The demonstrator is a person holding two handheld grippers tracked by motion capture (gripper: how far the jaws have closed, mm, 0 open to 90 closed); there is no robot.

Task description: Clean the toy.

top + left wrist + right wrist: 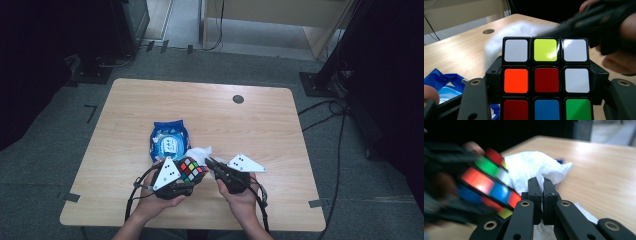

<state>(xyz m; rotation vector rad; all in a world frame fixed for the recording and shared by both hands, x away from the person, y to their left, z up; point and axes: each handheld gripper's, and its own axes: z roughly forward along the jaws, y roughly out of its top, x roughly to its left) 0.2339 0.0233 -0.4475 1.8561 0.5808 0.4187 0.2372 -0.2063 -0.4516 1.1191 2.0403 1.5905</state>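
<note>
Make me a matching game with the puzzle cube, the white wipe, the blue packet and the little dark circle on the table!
Things:
1. puzzle cube
2. white wipe
3. blue packet
4. dark circle

Places:
A. lying on the table beyond the hands
B. pinched in the right gripper
C. set into the tabletop at the far side
D. held in the left gripper

Pairs: 1-D, 2-B, 3-A, 4-C

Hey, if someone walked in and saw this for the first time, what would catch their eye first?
Probably the bright Rubik's cube, clamped in the left tool near the table's front edge. Next, the white wipe pinched in the right tool and pressed against the cube. Behind them lies a blue wipes packet.
</note>
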